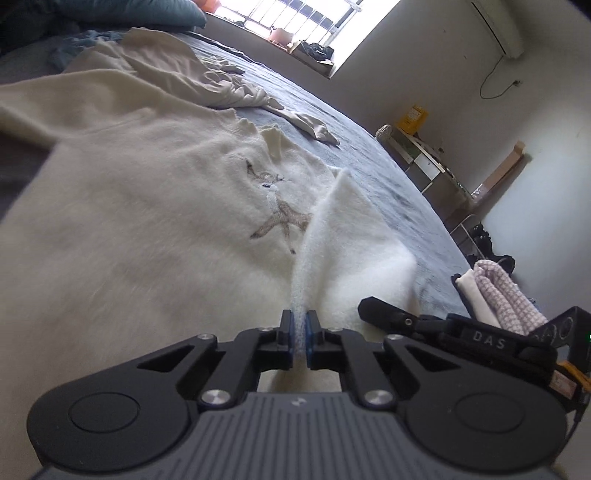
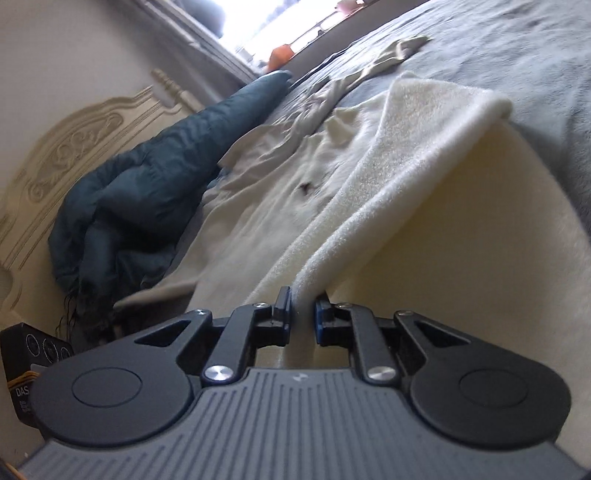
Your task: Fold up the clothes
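- A fluffy cream sweater lies spread out on the grey bed cover, and it fills most of the near part of the bed.
- The left gripper has its jaws pinched tight on a thin edge of the sweater. The cloth rises from the jaws in a little peak.
- The right gripper has its jaws close together, with a fold of the same sweater between them. The pads look pressed on the cloth, with a slightly wider gap than on the left.
- In the left wrist view the right gripper sits just beside the left one, so both hold the same near edge.
- From both jaws the sweater stretches away up the bed, toward the window end. Its long way runs forward from the grippers.
- I think the next move is to lift this edge and carry it forward over the rest of the sweater.
- A beige garment lies crumpled farther up the bed, and a dark teal quilt is bunched by the headboard.
- Some folded clothes sit near the bed's right edge.
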